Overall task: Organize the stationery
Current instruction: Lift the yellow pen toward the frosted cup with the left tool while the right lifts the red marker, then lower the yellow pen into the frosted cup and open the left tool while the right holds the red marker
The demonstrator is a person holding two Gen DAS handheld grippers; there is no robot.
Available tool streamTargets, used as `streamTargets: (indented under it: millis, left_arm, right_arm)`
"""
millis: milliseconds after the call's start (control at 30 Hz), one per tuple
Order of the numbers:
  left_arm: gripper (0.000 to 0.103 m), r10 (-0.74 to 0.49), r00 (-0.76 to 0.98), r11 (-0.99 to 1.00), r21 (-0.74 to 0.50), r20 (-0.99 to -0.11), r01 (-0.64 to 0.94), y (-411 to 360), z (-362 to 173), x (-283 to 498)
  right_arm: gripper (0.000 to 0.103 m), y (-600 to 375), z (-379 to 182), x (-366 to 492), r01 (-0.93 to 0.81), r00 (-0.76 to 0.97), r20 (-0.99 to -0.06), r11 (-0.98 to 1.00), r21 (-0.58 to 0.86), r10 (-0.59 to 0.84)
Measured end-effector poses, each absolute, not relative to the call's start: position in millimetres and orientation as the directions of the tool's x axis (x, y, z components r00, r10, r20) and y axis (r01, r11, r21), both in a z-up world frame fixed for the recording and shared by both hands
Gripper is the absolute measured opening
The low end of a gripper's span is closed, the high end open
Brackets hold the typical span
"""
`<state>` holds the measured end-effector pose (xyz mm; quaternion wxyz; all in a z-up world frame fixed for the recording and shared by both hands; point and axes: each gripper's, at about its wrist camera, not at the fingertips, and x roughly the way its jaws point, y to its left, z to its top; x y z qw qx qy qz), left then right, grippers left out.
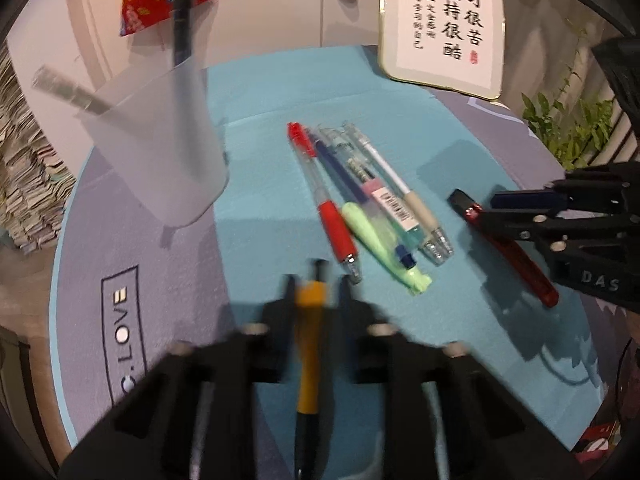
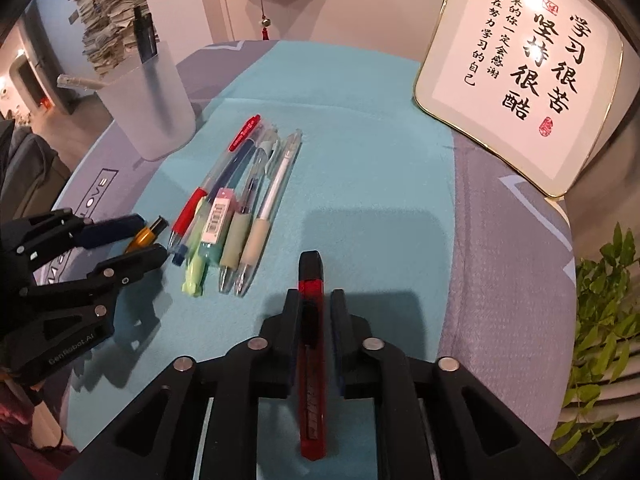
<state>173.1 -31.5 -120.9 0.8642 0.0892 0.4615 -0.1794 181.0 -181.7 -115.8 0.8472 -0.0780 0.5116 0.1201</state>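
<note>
The left gripper [image 1: 316, 280] clasps an orange pen [image 1: 308, 344]. The right gripper [image 2: 314, 300] straddles a red utility knife [image 2: 311, 344], its grip unclear.

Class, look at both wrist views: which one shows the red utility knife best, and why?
The right wrist view. There the red utility knife runs lengthwise between the right gripper fingers, nearly all of it visible and sharp. In the left wrist view the knife lies off to the right edge, with the right gripper's fingers crossing over its middle.
</note>
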Motion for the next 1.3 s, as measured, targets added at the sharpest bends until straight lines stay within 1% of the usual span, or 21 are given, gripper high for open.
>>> streamTargets:
  millis: [167,233,267,300,433,567,700,900,1067,1300]
  left_arm:
    - [0.011,-0.248,0.499,0.92,-0.04,-0.83,0.39,-27.1,-119.0,170.6]
    - [0.011,-0.26,0.503,0.921,-0.055,-0.824,0.386,-24.6,-115.1,168.4]
    - [0.011,-0.265,0.506,0.921,-0.061,-0.821,0.384,-22.9,-112.3,166.8]
    - [0.011,-0.27,0.512,0.922,-0.066,-0.815,0.38,-20.7,-108.6,164.9]
    - [0.011,-0.279,0.548,0.927,-0.072,-0.789,0.368,-11.0,-91.5,155.8]
    - [0.011,-0.29,0.588,0.93,-0.078,-0.755,0.359,-1.9,-72.4,144.8]
    - [0.011,-0.3,0.623,0.931,-0.08,-0.723,0.356,0.9,-56.7,135.9]
    - [0.011,-0.293,0.662,0.935,-0.064,-0.69,0.348,3.8,-42.2,125.3]
    - [0.011,-0.293,0.692,0.937,-0.055,-0.66,0.344,8.4,-26.3,117.5]
    - [0.011,-0.274,0.743,0.951,-0.059,-0.611,0.303,27.6,8.5,123.4]
  right_arm:
    - [0.018,-168.1,-122.7,184.7,-0.318,0.421,-0.901,0.948,-0.034,0.109]
    - [0.018,-166.5,-123.8,187.5,-0.321,0.42,-0.899,0.947,-0.02,0.124]
    - [0.014,-167.1,-123.8,189.4,-0.314,0.414,-0.901,0.949,-0.01,0.128]
    - [0.014,-168.0,-122.1,189.6,-0.306,0.416,-0.9,0.952,-0.002,0.132]
    - [0.014,-170.8,-104.6,178.7,-0.303,0.46,-0.87,0.952,0.035,0.178]
    - [0.014,-179.4,-79.1,164.1,-0.289,0.506,-0.827,0.952,0.104,0.244]
    - [0.014,-183.4,-53.8,144.3,-0.284,0.567,-0.783,0.953,0.106,0.257]
    - [0.014,-181.0,-32.2,125.1,-0.291,0.625,-0.728,0.95,0.117,0.281]
    - [0.014,-182.1,-20.6,117.2,-0.291,0.65,-0.704,0.95,0.118,0.286]
    - [0.014,-179.5,-17.6,110.0,-0.305,0.651,-0.697,0.944,0.123,0.301]
